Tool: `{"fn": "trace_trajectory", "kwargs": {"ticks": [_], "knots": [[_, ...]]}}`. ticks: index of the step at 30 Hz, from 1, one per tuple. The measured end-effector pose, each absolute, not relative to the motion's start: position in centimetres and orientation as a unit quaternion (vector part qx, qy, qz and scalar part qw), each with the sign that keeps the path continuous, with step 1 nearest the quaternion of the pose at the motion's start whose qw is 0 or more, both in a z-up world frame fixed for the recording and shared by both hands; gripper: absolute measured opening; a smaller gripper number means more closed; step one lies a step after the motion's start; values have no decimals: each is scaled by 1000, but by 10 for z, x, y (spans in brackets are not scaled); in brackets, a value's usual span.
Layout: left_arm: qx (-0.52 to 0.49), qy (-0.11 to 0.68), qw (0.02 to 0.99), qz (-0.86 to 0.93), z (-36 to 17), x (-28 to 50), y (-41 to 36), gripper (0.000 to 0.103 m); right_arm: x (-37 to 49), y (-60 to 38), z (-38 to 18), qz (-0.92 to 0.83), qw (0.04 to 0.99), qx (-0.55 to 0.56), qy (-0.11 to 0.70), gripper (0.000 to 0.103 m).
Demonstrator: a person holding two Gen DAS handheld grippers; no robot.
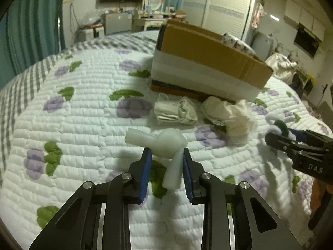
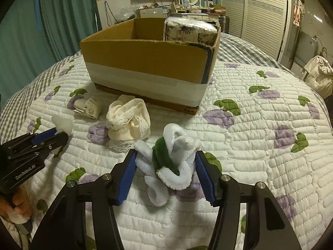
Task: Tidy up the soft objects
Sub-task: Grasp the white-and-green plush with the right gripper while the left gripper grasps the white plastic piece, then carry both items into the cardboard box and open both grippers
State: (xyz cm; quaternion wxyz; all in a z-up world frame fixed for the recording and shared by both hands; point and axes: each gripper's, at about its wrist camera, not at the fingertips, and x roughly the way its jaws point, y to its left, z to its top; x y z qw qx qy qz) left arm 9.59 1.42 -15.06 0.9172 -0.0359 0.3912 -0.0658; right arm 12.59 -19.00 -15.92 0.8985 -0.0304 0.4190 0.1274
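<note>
A white soft rubbery toy [image 1: 164, 143] lies on the quilt between the blue pads of my left gripper [image 1: 165, 156]; the jaws flank it, and contact is unclear. It also shows in the right wrist view [image 2: 62, 124]. A white and green fuzzy chenille toy [image 2: 172, 160] sits between the pads of my right gripper [image 2: 166, 160], whose jaws look open around it. The toy [image 1: 278, 125] and right gripper [image 1: 281, 137] show at the right of the left wrist view. A cardboard box [image 2: 145, 62] stands behind, holding a patterned bundle [image 2: 189, 31].
A folded cream cloth [image 1: 177, 110] and a crumpled cream lace cloth [image 2: 129, 118] lie on the quilted bed [image 2: 260, 145] in front of the box. The left gripper [image 2: 60, 137] and the hand holding it are at the left of the right wrist view. Furniture stands beyond the bed.
</note>
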Motion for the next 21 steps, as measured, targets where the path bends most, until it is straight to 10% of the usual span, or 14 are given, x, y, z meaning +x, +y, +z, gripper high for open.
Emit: {"fn": "trace_trajectory", "kwargs": {"ticks": [21], "knots": [[-5, 277, 957, -89, -7, 42, -25, 27, 68, -207, -12, 177, 937, -24, 301, 56]]}}
